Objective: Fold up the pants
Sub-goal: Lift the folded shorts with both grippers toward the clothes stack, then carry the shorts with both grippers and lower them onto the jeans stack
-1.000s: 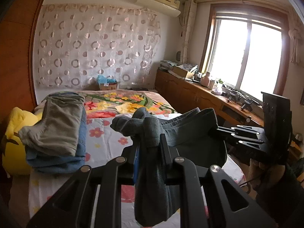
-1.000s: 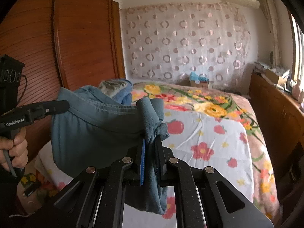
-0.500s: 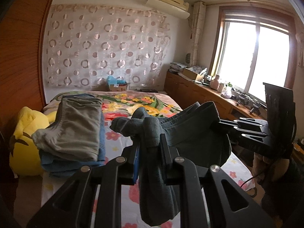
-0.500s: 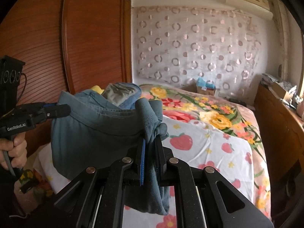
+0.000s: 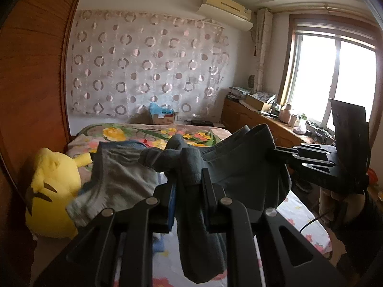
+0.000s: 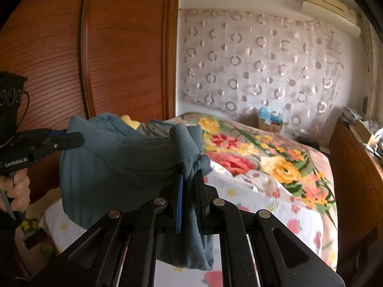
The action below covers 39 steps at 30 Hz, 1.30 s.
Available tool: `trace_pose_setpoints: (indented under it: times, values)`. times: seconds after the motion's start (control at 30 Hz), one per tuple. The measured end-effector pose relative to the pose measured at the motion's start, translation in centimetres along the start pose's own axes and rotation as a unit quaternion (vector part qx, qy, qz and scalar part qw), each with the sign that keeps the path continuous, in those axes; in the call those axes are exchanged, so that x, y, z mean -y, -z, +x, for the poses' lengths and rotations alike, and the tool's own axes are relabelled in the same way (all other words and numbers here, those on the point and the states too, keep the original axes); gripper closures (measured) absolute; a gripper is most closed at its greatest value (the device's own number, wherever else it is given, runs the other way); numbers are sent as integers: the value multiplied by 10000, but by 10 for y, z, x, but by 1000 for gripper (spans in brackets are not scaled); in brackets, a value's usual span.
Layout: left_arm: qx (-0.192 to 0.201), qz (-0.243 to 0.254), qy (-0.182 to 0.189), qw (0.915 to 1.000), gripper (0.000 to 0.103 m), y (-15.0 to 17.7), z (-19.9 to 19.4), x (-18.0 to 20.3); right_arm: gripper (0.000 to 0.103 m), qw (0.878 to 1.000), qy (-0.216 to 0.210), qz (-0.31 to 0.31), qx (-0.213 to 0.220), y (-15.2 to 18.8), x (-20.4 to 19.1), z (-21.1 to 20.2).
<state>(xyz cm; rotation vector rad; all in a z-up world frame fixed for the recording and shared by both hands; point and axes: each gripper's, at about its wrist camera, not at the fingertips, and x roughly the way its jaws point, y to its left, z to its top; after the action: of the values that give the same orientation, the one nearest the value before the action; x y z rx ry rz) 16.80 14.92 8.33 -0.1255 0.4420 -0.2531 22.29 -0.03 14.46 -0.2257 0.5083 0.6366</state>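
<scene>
The dark teal soft fabric pants (image 5: 241, 165) hang in the air above the flower-patterned bed (image 6: 275, 191), stretched between both tools. The left gripper (image 5: 188, 184) and the right gripper (image 6: 190, 186) each pinch one bunched end.

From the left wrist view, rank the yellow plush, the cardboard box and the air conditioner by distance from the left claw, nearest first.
1. Yellow plush: on the bed's left edge, just left of the left claw.
2. Cardboard box: beyond the bed's far end, by the curtained wall.
3. Air conditioner: high on the far wall, upper right.
</scene>
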Motion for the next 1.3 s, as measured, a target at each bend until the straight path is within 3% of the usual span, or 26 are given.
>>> trace_pose_setpoints:
  times: [0.4,0.83,0.93,1.3]
  values:
    - [-22,-71,-363,9993,88,-16,23,-31,97,9997,-198,-134,46,-39,6,50]
    - [-103,-579,-1019,9931,88,2,54,-73,97,9974,-555,-460,2,-79,0,130]
    - [-61,-643,-1355,9887,88,8,54,-76,97,9959,-661,-611,-14,-89,-8,152]
    - [68,-1170,-1942,9739,87,45,49,-92,97,9855,-1202,-1188,-135,-105,-58,234]
